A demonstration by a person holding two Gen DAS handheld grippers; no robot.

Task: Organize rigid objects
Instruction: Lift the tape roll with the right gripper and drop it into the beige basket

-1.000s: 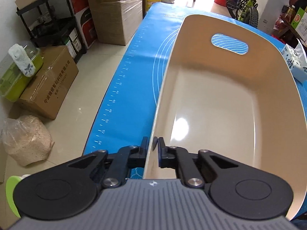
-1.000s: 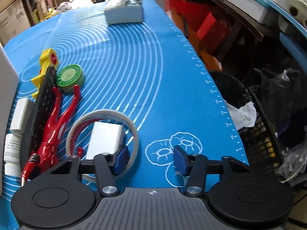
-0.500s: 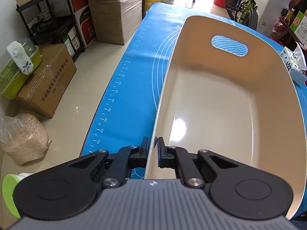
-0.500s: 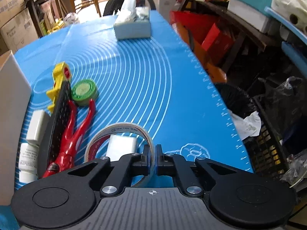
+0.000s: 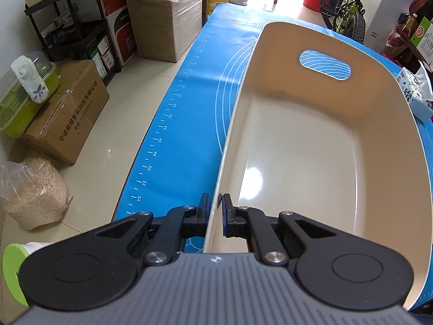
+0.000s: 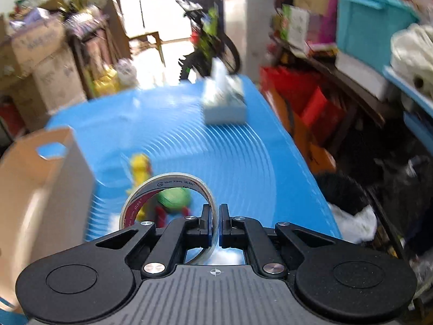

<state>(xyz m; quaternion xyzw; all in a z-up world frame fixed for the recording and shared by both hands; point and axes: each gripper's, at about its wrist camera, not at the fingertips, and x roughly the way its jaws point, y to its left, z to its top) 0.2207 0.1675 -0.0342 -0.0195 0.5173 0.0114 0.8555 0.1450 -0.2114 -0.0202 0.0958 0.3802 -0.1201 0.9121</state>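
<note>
Right wrist view showed the right claw (image 6: 215,226) clenched across the thin wall of a tape roll (image 6: 167,203), probably light, stiff and slippery, while the left claw (image 5: 215,211) pinched the bin (image 5: 297,140) rim.

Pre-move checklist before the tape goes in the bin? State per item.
1. Right tool shut on the tape roll, pinching its band: ok.
2. Tape roll lifted clear of the blue mat: ok, it appears to hang above the items on the mat.
3. Left tool clamped on the rim of the beige bin: ok.
4. Bin interior free for a drop: ok, nothing shows inside in the left wrist view.
5. Bin lies to the left of the right tool, open path between: ok.
6. Grip firmness on the thin band: cannot tell; the right wrist view is motion-blurred.
</note>
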